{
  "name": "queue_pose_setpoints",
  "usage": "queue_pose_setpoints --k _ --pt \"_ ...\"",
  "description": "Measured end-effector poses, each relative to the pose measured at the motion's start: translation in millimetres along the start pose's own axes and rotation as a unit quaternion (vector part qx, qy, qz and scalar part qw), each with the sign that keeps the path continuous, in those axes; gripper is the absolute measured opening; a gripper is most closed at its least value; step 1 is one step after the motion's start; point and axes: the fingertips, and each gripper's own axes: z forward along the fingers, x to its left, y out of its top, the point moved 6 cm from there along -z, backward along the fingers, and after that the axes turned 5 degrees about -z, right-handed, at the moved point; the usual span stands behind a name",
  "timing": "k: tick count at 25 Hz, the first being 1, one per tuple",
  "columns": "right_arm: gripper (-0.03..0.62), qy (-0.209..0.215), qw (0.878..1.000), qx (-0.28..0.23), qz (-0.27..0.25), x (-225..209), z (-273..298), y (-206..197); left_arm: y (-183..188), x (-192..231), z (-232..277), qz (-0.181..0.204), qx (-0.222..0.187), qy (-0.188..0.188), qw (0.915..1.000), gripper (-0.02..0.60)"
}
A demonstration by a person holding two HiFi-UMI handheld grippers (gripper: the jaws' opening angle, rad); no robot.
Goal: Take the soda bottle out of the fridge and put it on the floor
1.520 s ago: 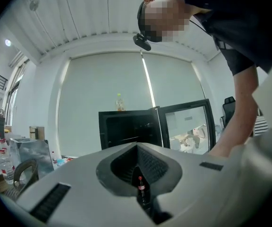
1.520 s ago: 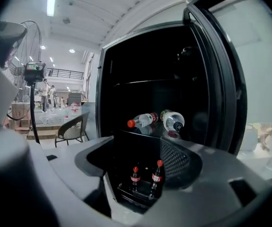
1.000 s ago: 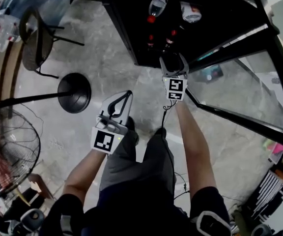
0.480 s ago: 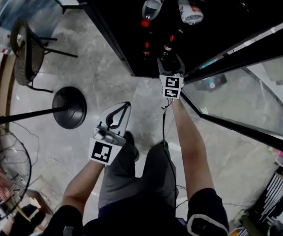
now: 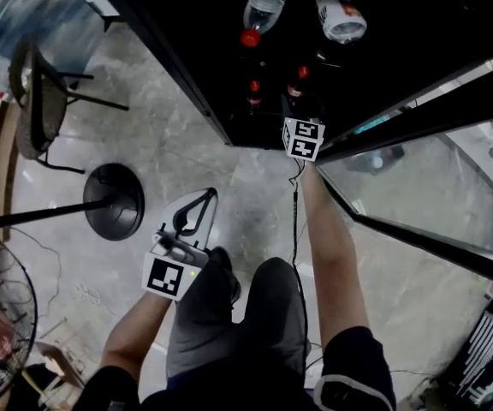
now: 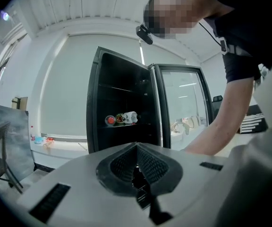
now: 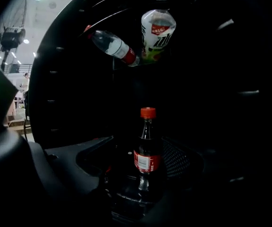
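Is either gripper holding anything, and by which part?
Nothing held: the right gripper stands open around the lower body of the soda bottle; the left gripper is shut, empty.

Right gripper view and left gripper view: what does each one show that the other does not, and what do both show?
Right only: an upright soda bottle within the open right gripper. Left only: the fridge from outside, its open glass door, the person's arm, the shut left gripper. Both: bottles lying on an upper shelf.
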Motion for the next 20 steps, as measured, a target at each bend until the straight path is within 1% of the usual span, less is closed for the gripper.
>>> queue_pose_setpoints --k 2,8,18,20 --pt "0.324 -0.008 1.000 0.003 0.004 -6 12 -5 -7 2 2 0.006 0.001 -0.001 1.0000 0.023" --pt "0.334 -0.009 1.000 0.014 0.011 -15 43 -24 -25 9 5 0.017 0.000 0.001 0.9999 0.023" --pt "0.334 -0.001 1.000 0.023 -0.015 -19 73 -45 -43 19 3 0.032 -0.004 0.009 0.9995 0.023" --pt "0.334 0.001 0.999 0.028 -0.027 -19 78 -47 -47 22 2 0.035 -0.003 0.012 0.9993 0.023"
